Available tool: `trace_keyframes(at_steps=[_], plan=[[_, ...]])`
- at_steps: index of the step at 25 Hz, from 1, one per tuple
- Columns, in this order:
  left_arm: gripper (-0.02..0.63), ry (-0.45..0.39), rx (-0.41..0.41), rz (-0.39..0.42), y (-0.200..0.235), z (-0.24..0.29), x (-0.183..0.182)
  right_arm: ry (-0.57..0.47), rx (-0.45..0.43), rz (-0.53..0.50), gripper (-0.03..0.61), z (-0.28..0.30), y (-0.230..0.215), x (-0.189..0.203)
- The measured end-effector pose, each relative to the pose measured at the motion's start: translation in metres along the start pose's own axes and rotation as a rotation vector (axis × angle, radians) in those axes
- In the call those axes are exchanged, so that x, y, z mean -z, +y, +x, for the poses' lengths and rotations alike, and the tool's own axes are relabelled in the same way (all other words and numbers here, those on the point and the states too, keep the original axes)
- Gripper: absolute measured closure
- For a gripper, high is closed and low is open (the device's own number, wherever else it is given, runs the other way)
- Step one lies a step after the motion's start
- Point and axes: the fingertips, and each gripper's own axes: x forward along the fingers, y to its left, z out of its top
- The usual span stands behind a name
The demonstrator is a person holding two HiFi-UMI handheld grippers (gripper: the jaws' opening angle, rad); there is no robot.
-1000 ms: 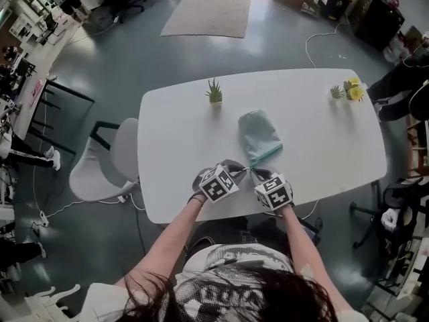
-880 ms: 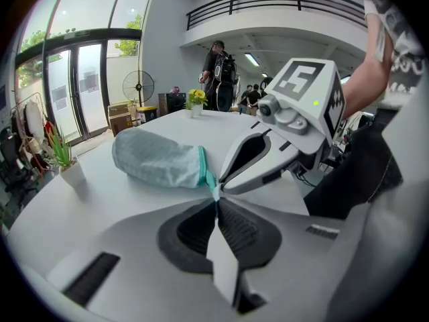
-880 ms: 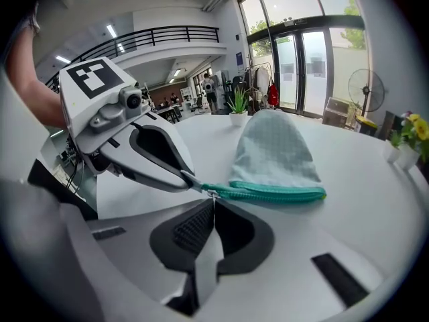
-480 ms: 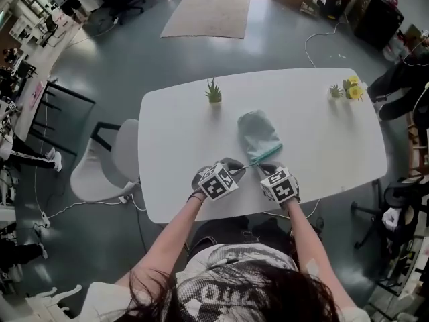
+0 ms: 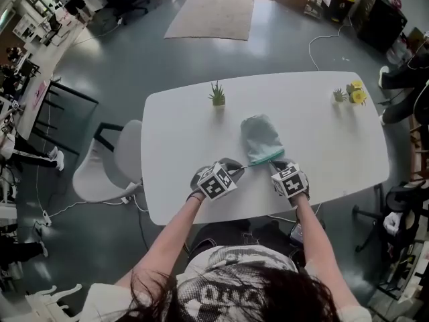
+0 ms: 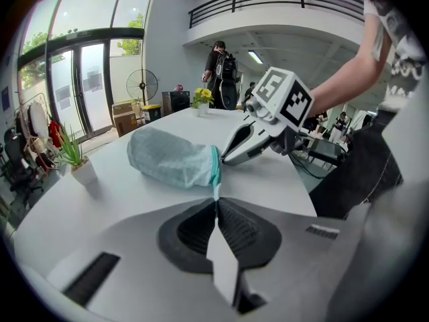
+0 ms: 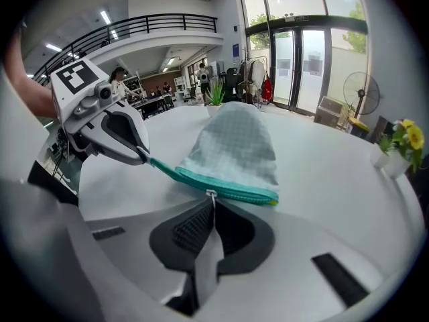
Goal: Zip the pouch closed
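Observation:
A pale green pouch (image 5: 261, 137) with a teal zipper edge (image 5: 265, 159) lies on the white table (image 5: 181, 133), its zipper side toward me. My left gripper (image 5: 242, 169) is shut on the teal tab at the zipper's left end (image 6: 215, 190). My right gripper (image 5: 277, 164) is shut on the small metal zipper pull (image 7: 212, 194), partway along the teal band (image 7: 228, 189). In the right gripper view the left gripper (image 7: 143, 157) pulls the tab taut. In the left gripper view the right gripper (image 6: 225, 160) sits just beyond the pouch (image 6: 171, 163).
A small spiky potted plant (image 5: 216, 94) stands at the table's far side, and a pot of yellow flowers (image 5: 352, 92) at the far right corner. A white chair (image 5: 110, 163) is at the table's left end. The near table edge runs just under both grippers.
My right gripper has slid to the right along the zipper edge with the pull. The left gripper has stayed where it was, holding the tab.

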Motion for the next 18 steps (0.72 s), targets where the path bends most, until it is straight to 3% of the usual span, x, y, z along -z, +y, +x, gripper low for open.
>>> trace_keyframes(at_steps=[9,18], plan=[[0.592,0.025,-0.023,-0.044,0.012,-0.007,0.023,0.045,0.051,0.031,0.571,-0.002,-0.038,0.011],[0.592,0.052,-0.022,-0.053,0.009,-0.002,0.030,0.041,0.055,0.050,0.568,-0.003,-0.038,0.010]])
